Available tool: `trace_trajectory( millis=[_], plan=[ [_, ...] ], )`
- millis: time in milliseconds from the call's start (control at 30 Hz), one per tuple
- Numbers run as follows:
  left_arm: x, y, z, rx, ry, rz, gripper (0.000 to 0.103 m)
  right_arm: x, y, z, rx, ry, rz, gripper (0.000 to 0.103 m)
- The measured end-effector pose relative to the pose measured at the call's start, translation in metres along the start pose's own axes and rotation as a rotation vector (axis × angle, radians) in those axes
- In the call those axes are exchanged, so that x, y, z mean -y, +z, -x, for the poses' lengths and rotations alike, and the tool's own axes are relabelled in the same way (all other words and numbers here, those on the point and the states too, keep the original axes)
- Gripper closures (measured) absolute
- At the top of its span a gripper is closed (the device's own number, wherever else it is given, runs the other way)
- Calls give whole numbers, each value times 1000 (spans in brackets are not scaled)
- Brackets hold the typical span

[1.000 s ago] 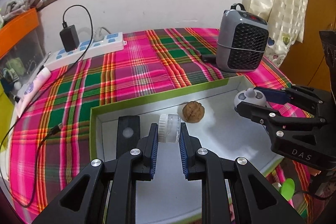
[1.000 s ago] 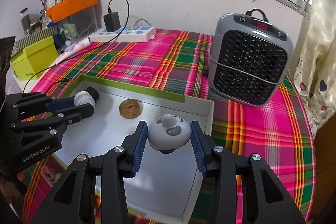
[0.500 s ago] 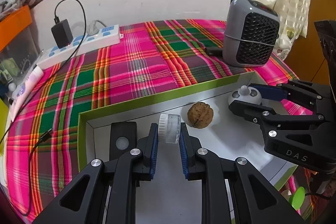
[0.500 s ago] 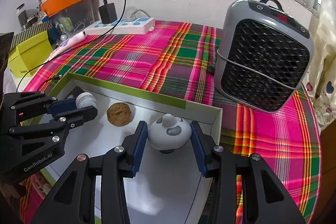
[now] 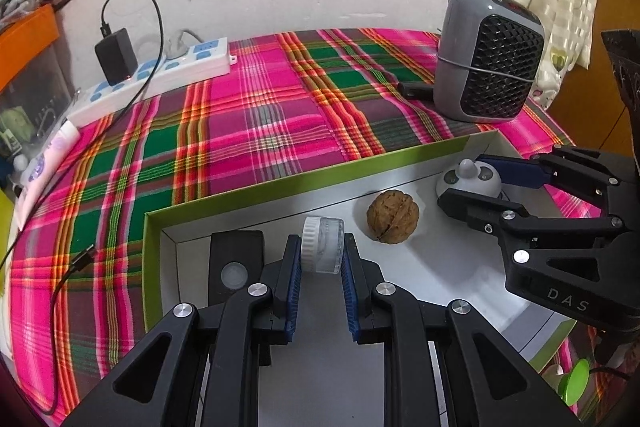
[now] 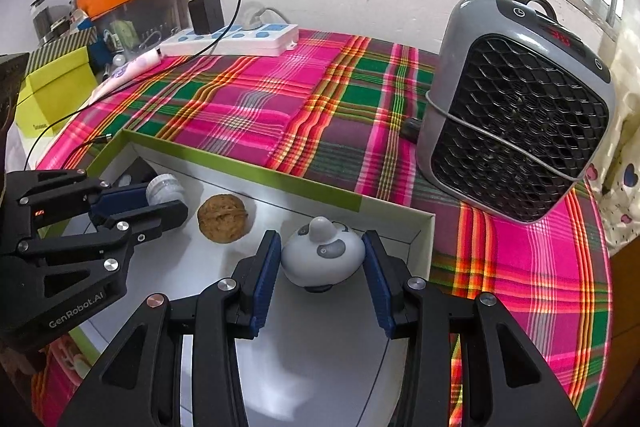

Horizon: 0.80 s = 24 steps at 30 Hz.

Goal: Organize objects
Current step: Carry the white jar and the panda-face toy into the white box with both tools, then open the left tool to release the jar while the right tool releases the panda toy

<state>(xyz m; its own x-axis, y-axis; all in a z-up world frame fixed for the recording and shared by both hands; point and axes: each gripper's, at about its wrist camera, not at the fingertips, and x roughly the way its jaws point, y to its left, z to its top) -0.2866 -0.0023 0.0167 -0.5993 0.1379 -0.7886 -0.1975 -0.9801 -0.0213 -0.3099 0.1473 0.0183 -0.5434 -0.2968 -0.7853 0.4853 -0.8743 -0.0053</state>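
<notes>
Pinching a small clear jar [image 5: 323,245] with a white ribbed lid, the left gripper [image 5: 320,259] holds it sideways between its blue pads, low over the white floor of the green-edged box [image 5: 256,189]. Whether the jar touches the floor, I cannot tell. The right gripper [image 6: 320,267] has its pads on both sides of a grey round toy [image 6: 322,253] with a knob on top. The left pad seems to touch the toy and a thin gap may remain at the right pad, so I cannot tell if it is really gripping. The toy is in the far right corner of the box, close to the wall.

Between the two grippers lies a walnut [image 5: 393,217], just beside the jar and near the toy. A flat black item [image 5: 236,263] lies in the box at the left of the jar.

I judge that both things are being placed into the box. The jar is round and lies on its side, so after release it may roll against the walnut. The toy's rounded body can slip from the pads if the grip is weak. Opening either gripper may also push the walnut. Outside the box, on the checked cloth [image 5: 256,115], stand a grey heater [image 6: 516,115] and a power strip [image 5: 160,79].
</notes>
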Motion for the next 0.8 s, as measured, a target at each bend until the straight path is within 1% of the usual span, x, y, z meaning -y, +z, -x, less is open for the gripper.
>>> trace_trajectory(
  millis=[300, 533, 733, 800],
  plan=[
    [2, 1, -2, -16, 15, -16, 86, -2, 1, -3, -18, -13, 22, 60],
    [2, 2, -2, -19, 12, -9, 85, -4, 1, -5, -27, -25, 36, 60],
    [2, 2, -2, -19, 9, -8, 82, -5, 1, -5, -27, -25, 31, 60],
    [2, 2, -2, -20, 7, -6, 80, -5, 1, -5, -27, -26, 31, 60]
  ],
)
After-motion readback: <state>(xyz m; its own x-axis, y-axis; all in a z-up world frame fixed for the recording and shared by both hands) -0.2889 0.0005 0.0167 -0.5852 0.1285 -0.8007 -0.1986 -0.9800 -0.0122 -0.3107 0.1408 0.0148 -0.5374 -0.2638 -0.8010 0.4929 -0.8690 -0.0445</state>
